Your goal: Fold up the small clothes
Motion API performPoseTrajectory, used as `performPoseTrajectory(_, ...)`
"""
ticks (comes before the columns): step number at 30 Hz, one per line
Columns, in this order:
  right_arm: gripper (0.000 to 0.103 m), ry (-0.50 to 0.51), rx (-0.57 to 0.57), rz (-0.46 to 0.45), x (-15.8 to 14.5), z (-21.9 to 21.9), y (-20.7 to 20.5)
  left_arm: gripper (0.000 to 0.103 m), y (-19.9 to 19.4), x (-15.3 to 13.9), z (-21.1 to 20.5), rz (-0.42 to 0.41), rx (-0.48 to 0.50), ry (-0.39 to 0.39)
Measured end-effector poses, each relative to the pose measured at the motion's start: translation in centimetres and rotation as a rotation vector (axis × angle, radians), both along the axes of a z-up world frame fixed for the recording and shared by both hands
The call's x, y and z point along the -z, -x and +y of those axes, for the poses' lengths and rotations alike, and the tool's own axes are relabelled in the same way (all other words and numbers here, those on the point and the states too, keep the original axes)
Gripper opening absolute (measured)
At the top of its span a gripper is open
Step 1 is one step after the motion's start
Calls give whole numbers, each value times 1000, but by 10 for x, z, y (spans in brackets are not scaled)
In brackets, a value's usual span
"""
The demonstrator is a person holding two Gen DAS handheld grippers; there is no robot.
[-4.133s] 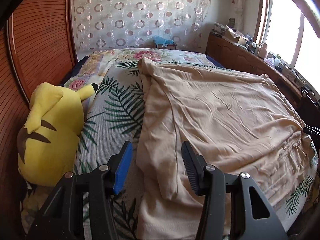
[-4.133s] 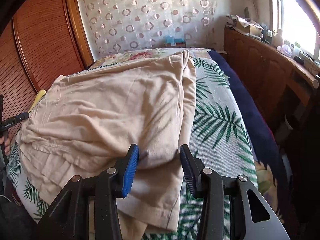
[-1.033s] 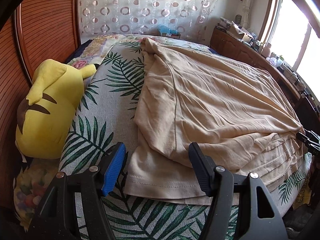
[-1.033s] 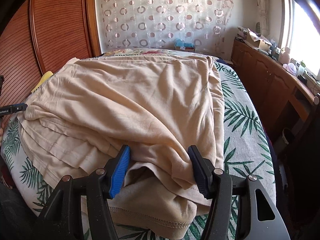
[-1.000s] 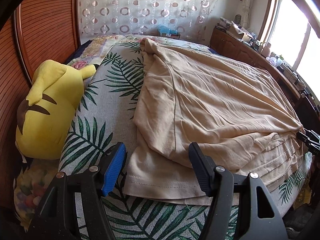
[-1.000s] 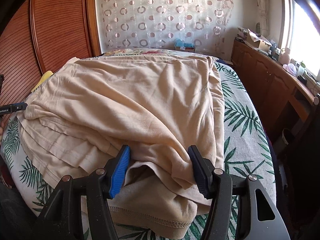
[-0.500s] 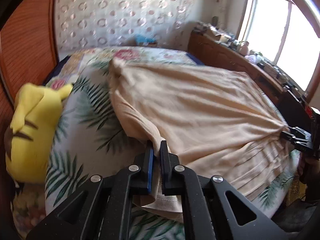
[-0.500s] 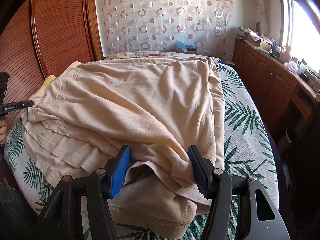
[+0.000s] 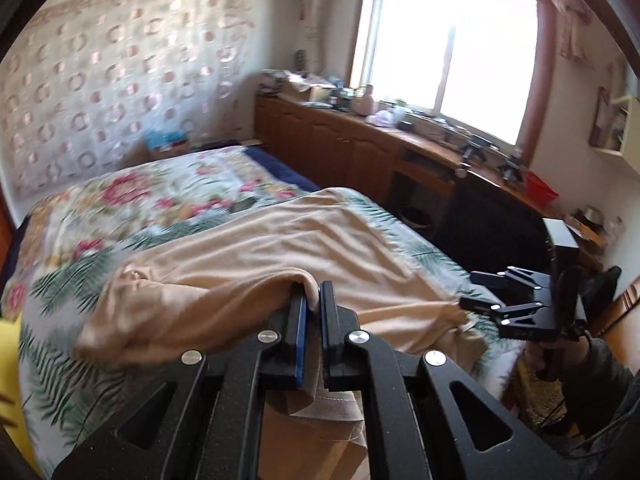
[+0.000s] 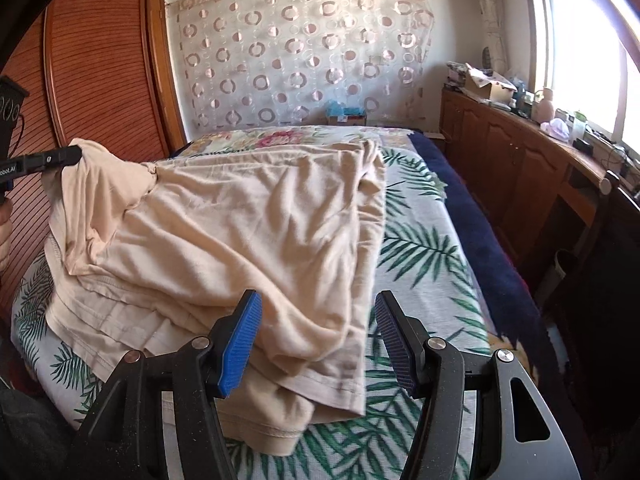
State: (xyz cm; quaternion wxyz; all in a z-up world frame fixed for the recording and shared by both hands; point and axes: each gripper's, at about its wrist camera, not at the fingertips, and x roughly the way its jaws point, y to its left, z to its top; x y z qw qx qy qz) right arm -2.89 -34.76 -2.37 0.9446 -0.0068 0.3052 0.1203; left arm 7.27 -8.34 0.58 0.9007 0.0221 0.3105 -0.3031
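Observation:
A large beige garment (image 9: 280,248) lies spread over the bed, folded over itself in layers. My left gripper (image 9: 314,300) is shut on a bunched edge of it, and the cloth hangs lifted off the bed from the jaws. The right wrist view shows that same gripper (image 10: 52,159) at the far left with the raised corner of the garment (image 10: 248,220) in it. My right gripper (image 10: 316,312) is open low over the garment's near corner; cloth lies between the blue pads (image 10: 240,340), which do not press on it. The left wrist view also shows the right gripper (image 9: 476,291), held by a hand.
The bed sheet (image 10: 420,272) has a palm-leaf print, with a floral quilt (image 9: 132,196) beyond. A yellow plush toy (image 9: 8,360) lies at the bed's left edge. A wooden cabinet (image 10: 520,168) full of clutter runs under the window. Wooden wardrobe doors (image 10: 100,60) stand on the left.
My left gripper shut on the garment's edge, then rose and swung right, pulling the cloth up off the bed. The right gripper stayed open and shifted only slightly.

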Motion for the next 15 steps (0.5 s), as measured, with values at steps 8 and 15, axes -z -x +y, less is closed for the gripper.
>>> performPoseTrajectory(8,61,-4,33,-18,-5,-18,10,7,1,-20,-67,-2,154,4)
performPoseTrajectory(15,61,-6,35,-17,-2,-13,12,9,8,-21,-100,21,211,14)
